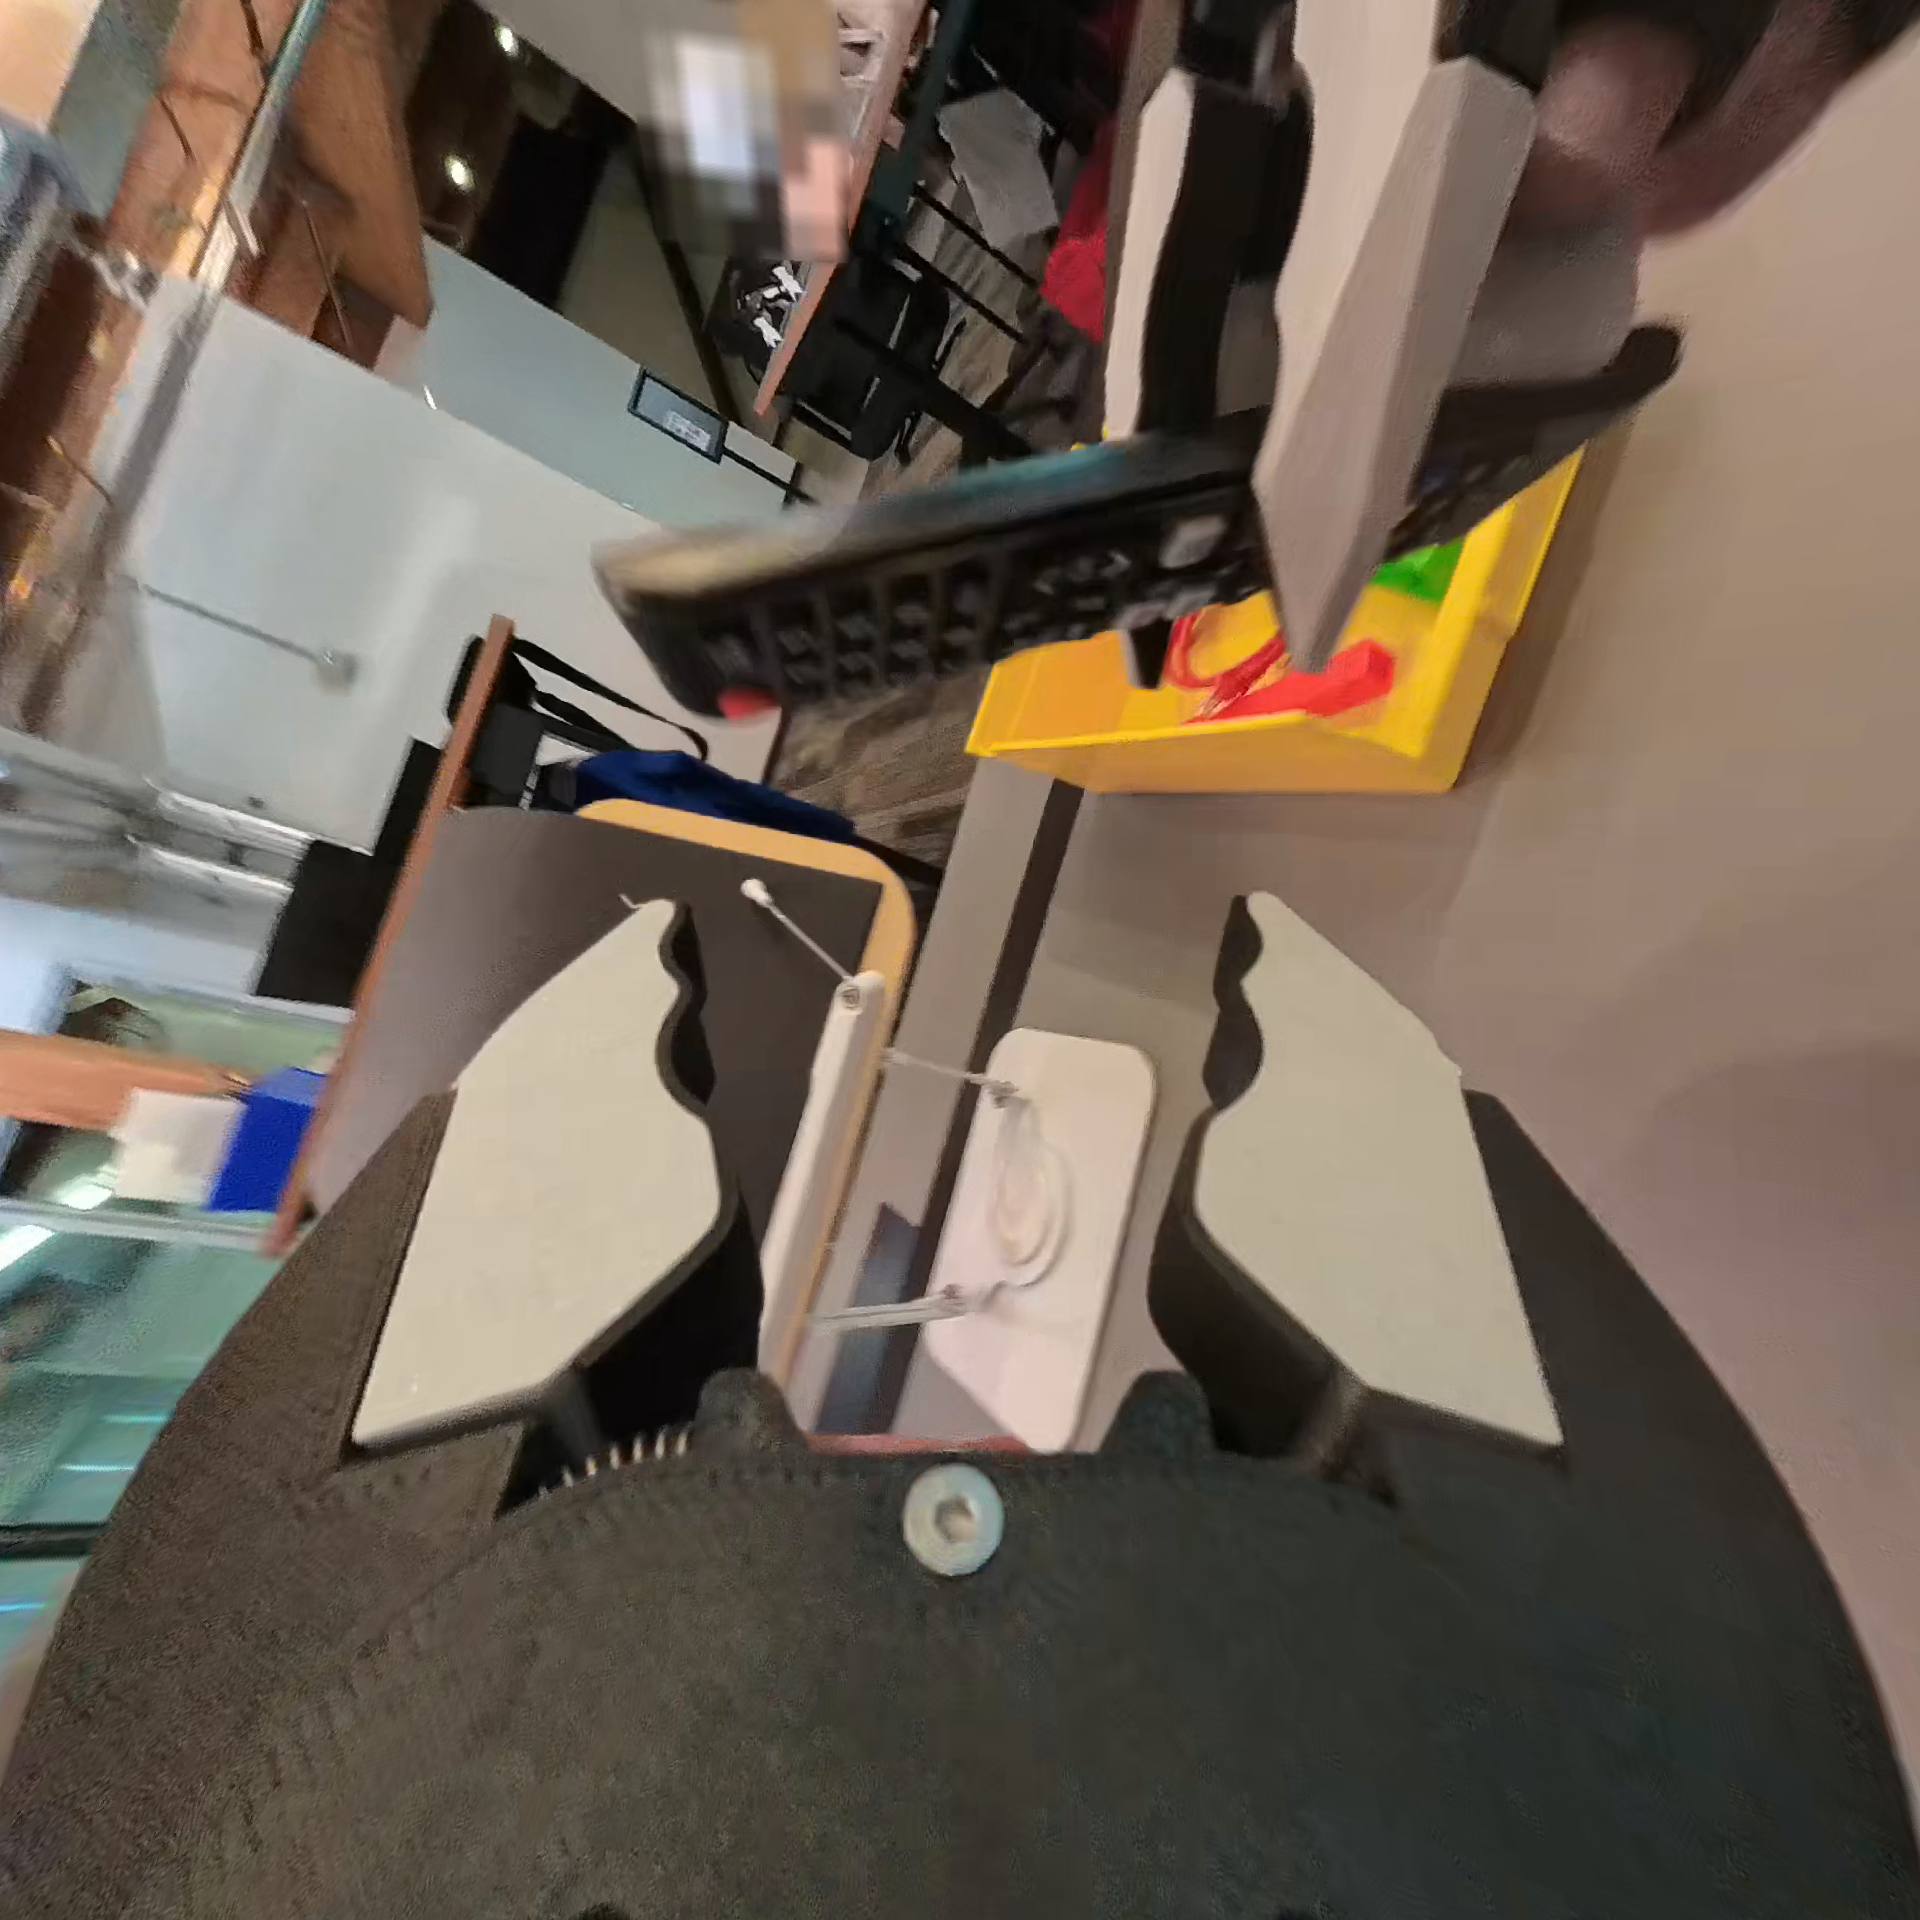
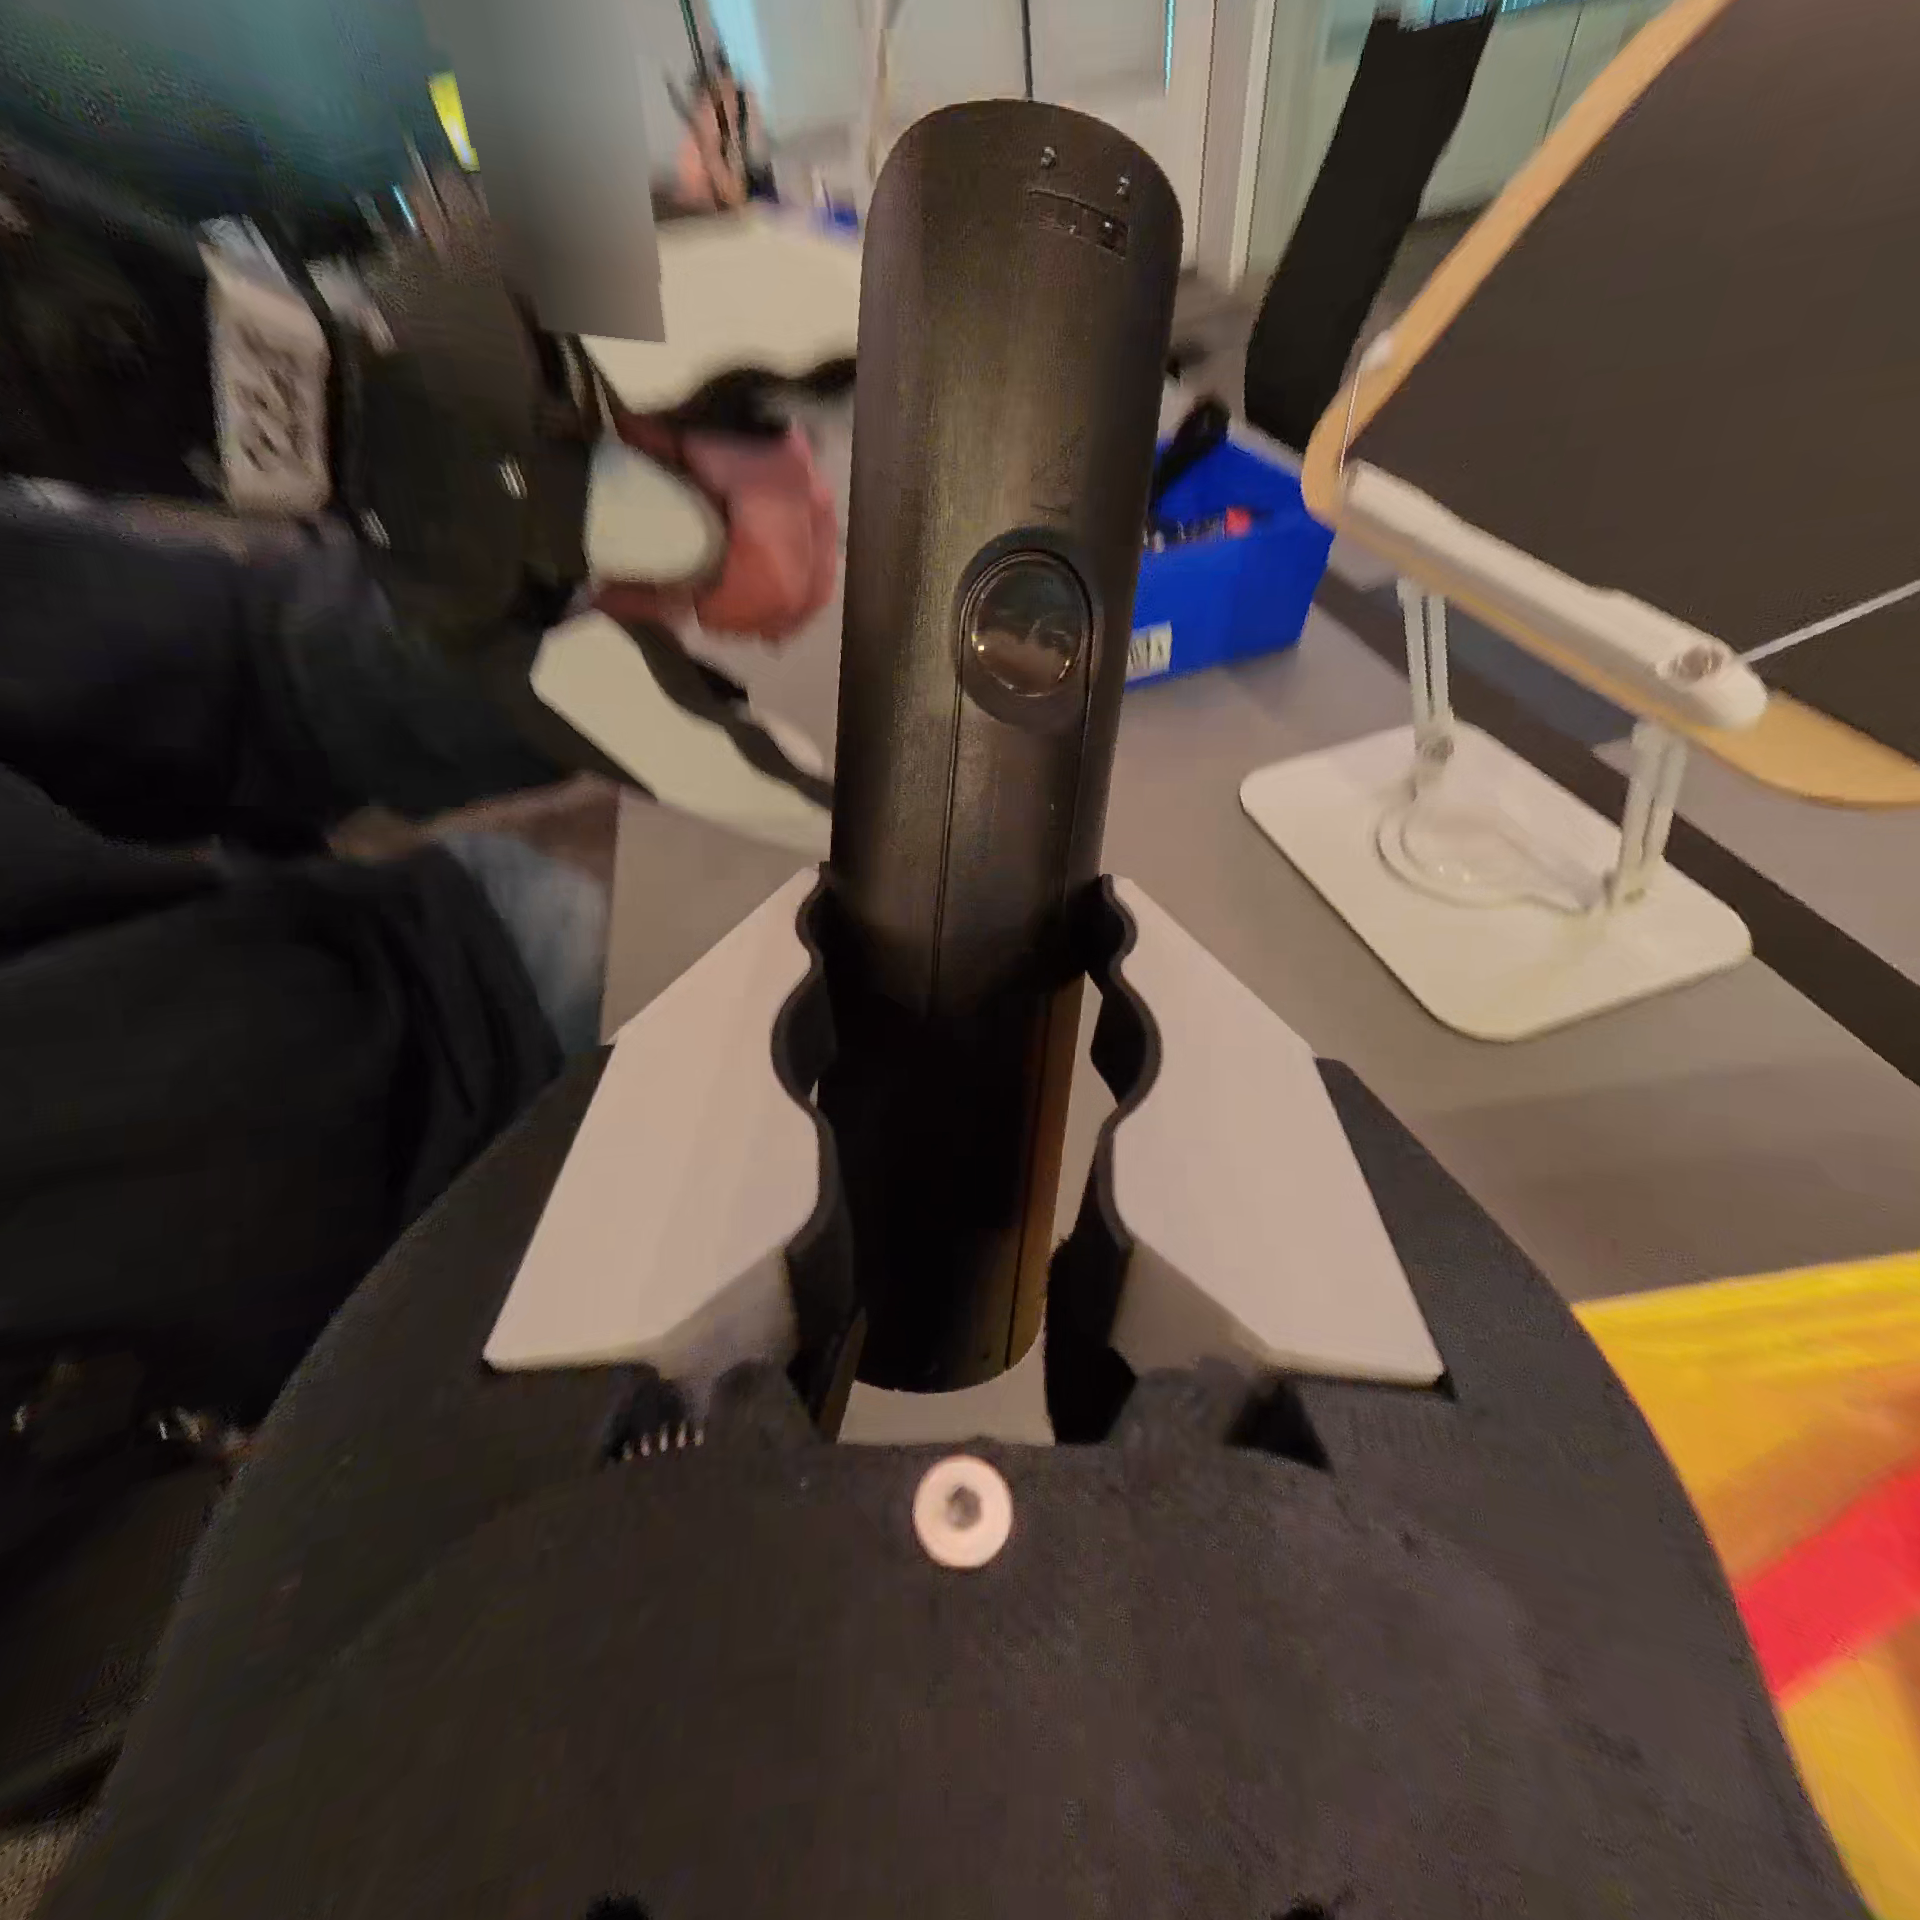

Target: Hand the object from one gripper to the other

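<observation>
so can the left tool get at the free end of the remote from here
Probably yes: the left tool is open, and the remote's free end juts clear of the right tool, with nothing between.

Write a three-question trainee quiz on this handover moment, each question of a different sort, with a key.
1. True or false: the left hand-held gripper is shut on the black remote control.
2. Multiple choice: what lies under the remote in the left wrist view? A) a blue bin B) a yellow tray C) a white plate
3. Fill in: the right hand-held gripper holds the remote with its ______ side facing the right wrist camera.

Key: 1 false, its jaws stand open and empty; 2 B; 3 back (no buttons show there).
</observation>
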{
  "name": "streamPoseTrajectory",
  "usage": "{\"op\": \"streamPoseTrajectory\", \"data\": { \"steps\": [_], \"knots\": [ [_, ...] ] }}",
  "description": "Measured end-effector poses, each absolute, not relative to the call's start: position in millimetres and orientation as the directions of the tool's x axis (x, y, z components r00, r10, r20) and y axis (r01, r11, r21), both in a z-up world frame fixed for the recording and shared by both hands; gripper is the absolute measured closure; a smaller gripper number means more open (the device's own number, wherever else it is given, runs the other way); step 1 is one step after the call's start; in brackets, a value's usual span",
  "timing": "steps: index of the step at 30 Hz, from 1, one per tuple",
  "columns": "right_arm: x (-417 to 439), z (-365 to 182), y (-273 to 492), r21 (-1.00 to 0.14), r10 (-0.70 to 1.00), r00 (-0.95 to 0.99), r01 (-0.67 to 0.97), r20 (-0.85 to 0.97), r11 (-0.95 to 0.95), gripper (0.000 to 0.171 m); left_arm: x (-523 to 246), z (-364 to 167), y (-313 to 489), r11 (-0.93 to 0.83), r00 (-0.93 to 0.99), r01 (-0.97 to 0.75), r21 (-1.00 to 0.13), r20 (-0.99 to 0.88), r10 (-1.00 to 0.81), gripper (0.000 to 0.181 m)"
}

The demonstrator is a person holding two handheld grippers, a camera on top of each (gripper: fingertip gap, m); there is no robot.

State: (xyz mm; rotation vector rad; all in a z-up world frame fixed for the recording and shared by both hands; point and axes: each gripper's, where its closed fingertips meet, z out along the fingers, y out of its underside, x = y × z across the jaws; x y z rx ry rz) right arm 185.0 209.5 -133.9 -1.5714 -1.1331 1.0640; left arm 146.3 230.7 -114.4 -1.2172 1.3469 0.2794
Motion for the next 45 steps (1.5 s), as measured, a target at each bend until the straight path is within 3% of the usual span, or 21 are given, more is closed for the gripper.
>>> {"op": "streamPoseTrajectory", "data": {
  "steps": [4,7,11,16,22,34,37,40,45],
  "knots": [
    [183,-115,214,-0.972,0.952,0.198,-0.034,-0.233,-0.231,0.125,159,-134,223,0.397,0.374,-0.712,-0.58,-0.791,-0.484,0.084],
    [184,-104,218,-0.945,0.936,0.172,-0.175,-0.307,-0.277,0.125,176,-148,213,0.386,0.423,-0.657,-0.647,-0.741,-0.522,0.091],
    [185,-97,220,-0.897,0.92,0.129,-0.308,-0.37,-0.317,0.125,193,-150,203,0.453,0.464,-0.61,-0.65,-0.757,-0.461,0.095],
    [177,-95,218,-0.873,0.914,0.106,-0.357,-0.392,-0.333,0.125,208,-146,203,0.485,0.523,-0.563,-0.669,-0.743,-0.419,0.093],
    [170,-96,213,-0.847,0.903,0.072,-0.387,-0.423,-0.366,0.126,210,-140,206,0.555,0.552,-0.57,-0.606,-0.783,-0.288,0.098],
    [192,-81,214,-0.774,0.882,0.066,-0.512,-0.467,-0.372,0.128,197,-130,198,0.628,0.56,-0.524,-0.575,-0.788,-0.253,0.15],
    [189,-89,211,-0.749,0.867,0.044,-0.527,-0.497,-0.402,0.13,191,-116,201,0.638,0.584,-0.509,-0.578,-0.776,-0.238,0.144],
    [187,-93,209,-0.746,0.864,0.036,-0.523,-0.503,-0.412,0.131,194,-115,199,0.665,0.533,-0.528,-0.529,-0.815,-0.225,0.156],
    [185,-101,209,-0.76,0.854,0.033,-0.476,-0.519,-0.443,0.131,193,-121,199,0.659,0.476,-0.564,-0.498,-0.848,-0.234,0.157]
  ]
}}
